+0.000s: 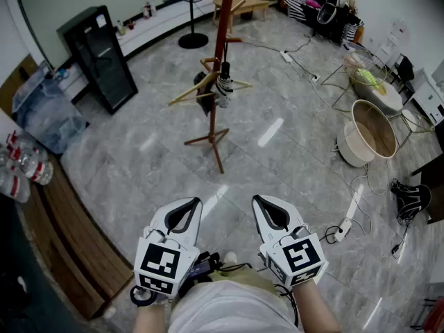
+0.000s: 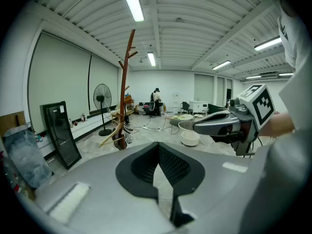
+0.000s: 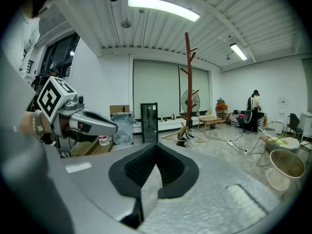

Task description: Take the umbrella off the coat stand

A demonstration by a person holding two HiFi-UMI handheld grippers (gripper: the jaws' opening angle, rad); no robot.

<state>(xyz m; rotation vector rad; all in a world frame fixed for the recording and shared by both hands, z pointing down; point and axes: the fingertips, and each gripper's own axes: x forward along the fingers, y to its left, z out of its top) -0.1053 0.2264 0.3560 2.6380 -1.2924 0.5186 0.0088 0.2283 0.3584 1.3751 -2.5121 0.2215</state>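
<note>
Umbrella [image 1: 223, 87] hangs on coat stand [image 1: 220, 37]; left tool [image 1: 193, 204] and right tool [image 1: 260, 202] closed, empty.

Head looks down; all share distant coat stand [image 1: 220, 40].

Bright ceiling strips [image 3: 163, 9], floor [image 1: 270, 132] glare — fisheye edges

The grey marbled floor [image 1: 139, 165] carries everything. The coat stand [image 1: 210, 139] rests on it on crossed wooden feet. Beyond the coat stand are a pedestal fan [image 1: 193, 40] and a low wooden table [image 1: 244, 5]. Left of the coat stand stands a black glass-door cabinet [image 1: 97, 57]. Right of it sits a beige tub [image 1: 371, 134], with a white power strip [image 1: 286, 56] and loose cables farther back. A second power strip [image 1: 340, 231] lies nearer than the coat stand, to its right.
</note>
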